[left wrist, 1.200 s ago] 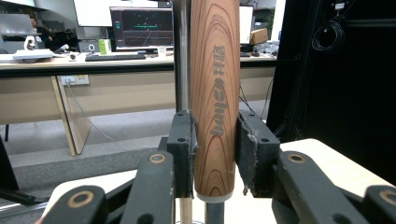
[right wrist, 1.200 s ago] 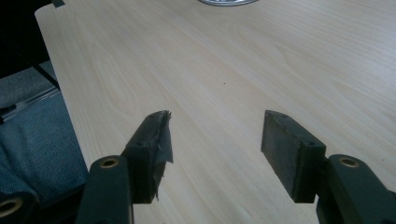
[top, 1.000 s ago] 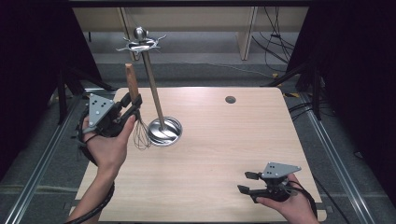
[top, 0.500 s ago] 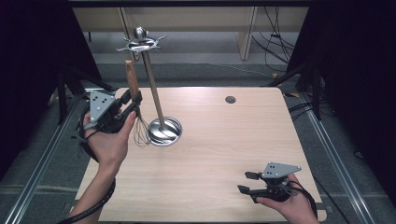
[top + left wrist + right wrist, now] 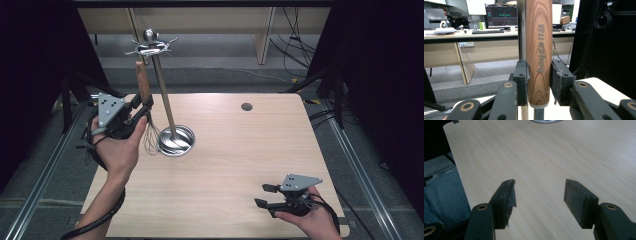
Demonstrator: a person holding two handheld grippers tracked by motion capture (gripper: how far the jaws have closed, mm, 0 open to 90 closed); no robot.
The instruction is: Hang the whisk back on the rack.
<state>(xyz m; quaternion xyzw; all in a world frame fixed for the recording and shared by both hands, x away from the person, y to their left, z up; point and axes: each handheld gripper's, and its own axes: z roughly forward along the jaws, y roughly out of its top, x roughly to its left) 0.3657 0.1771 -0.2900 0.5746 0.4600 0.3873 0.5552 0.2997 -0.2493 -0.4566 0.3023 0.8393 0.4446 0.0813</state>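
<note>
At the table's (image 5: 225,150) left edge, the left gripper (image 5: 142,107) clamps the wooden handle (image 5: 143,82) of a whisk (image 5: 149,132), jaws pressed to both sides of the handle near its lower end; the whisk stands upright, its handle rising beside the pole of a metal stand (image 5: 162,90), its wire head hanging just above the table next to the stand's round base (image 5: 176,141); whether the wires touch the base cannot be told; in the left gripper view the handle (image 5: 539,50) fills the gap between the pads (image 5: 521,80), the pole (image 5: 521,30) directly behind it; the stand's hooked top (image 5: 150,46) sits above the handle's upper end; near the table's front right corner, the right gripper (image 5: 267,196) rests low in the person's hand, jaws spread wide and holding nothing; the right gripper view shows bare tabletop (image 5: 544,157) between its pads (image 5: 579,200), and the edge of the base (image 5: 546,121) at the top.
</note>
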